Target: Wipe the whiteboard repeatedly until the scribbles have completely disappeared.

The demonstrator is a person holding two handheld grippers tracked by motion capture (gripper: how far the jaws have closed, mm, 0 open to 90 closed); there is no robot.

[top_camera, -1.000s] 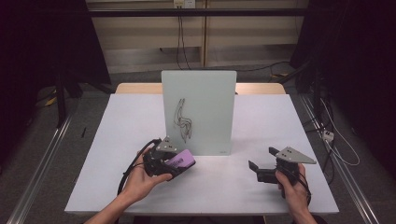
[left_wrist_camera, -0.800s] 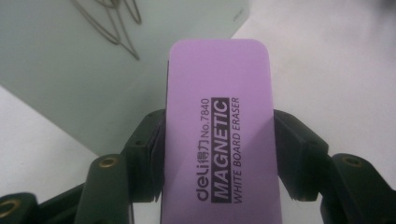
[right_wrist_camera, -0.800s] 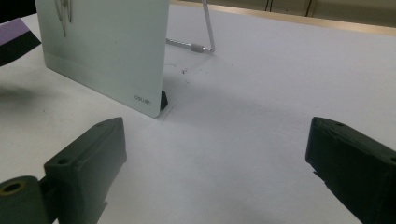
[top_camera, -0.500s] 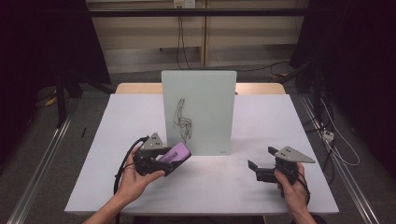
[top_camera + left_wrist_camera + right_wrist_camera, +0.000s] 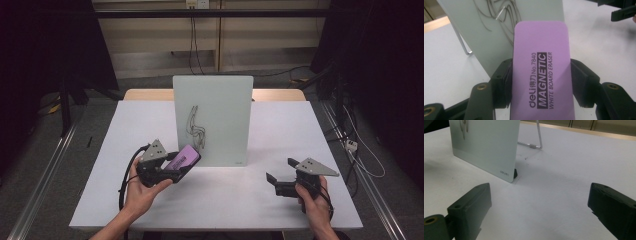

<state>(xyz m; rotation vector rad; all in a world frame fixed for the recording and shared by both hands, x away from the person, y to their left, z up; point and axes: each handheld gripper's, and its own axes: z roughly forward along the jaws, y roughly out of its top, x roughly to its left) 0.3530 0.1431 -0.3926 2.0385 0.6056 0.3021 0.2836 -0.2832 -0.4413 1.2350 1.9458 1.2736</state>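
Two tongs are in service. My left tongs [image 5: 176,167] are clamped on the purple eraser [image 5: 184,158], pads pressing its long edges at mid-length, as the left gripper view confirms [image 5: 541,72]. The eraser sits off the tabletop [image 5: 250,200], at roughly 8 o'clock from the base of the whiteboard [image 5: 213,120], its free end pointing toward the board face. My right tongs [image 5: 280,182] stand wide apart with nothing between them, resting low at about 4 o'clock from the board.

The whiteboard stands upright near the table's centre, propped on a thin wire stand [image 5: 537,137] behind it. The scribble [image 5: 195,127] to be wiped lies on the left half of the face, at about 1 o'clock from the eraser.

Hazards, as judged from this position:

1. Board tip-over. The stand looks light. A firm push on the face could slide or fold the board backward. Cause: wiping force with nothing steadying the panel. The right tongs are near the board's lower right corner [image 5: 509,176] and could brace it.

2. Eraser slip. The grip holds only the smooth side walls. Drag against the board may twist the eraser out.

3. Wrong face. The printed plastic back shows toward the left gripper camera; contact needs the opposite side against the board.
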